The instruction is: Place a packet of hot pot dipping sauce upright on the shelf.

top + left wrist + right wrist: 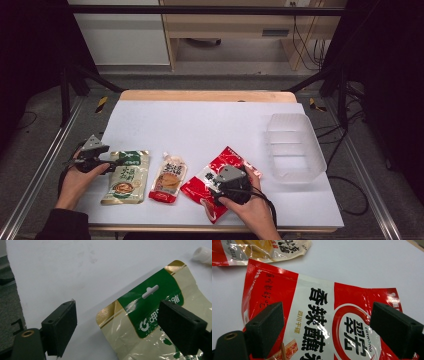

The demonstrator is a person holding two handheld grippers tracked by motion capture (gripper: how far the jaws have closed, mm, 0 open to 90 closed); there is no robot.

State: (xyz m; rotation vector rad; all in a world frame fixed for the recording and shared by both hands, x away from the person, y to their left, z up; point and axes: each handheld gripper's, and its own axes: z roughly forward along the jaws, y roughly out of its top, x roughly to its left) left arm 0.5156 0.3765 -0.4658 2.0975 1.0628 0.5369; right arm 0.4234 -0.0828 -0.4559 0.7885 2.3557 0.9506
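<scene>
A: Left tongs (113, 327) wide apart, straddling the top corner of the green pouch (160, 322) at near left. Nothing gripped yet; probably lined up for the hanger edge.

B: Right tongs (327, 325) also wide open above the red pouch (324, 322), near centre, gripping nothing. Spouted pouch (169, 178) flat between the 2.

A: Clear tub (294, 146) at far right, likely the destination.

B: White worktop (200, 125); dark frame, grey floor and cables around.

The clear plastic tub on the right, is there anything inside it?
No, the clear plastic tub sits bare inside, with all three packets lying on the table.
</scene>
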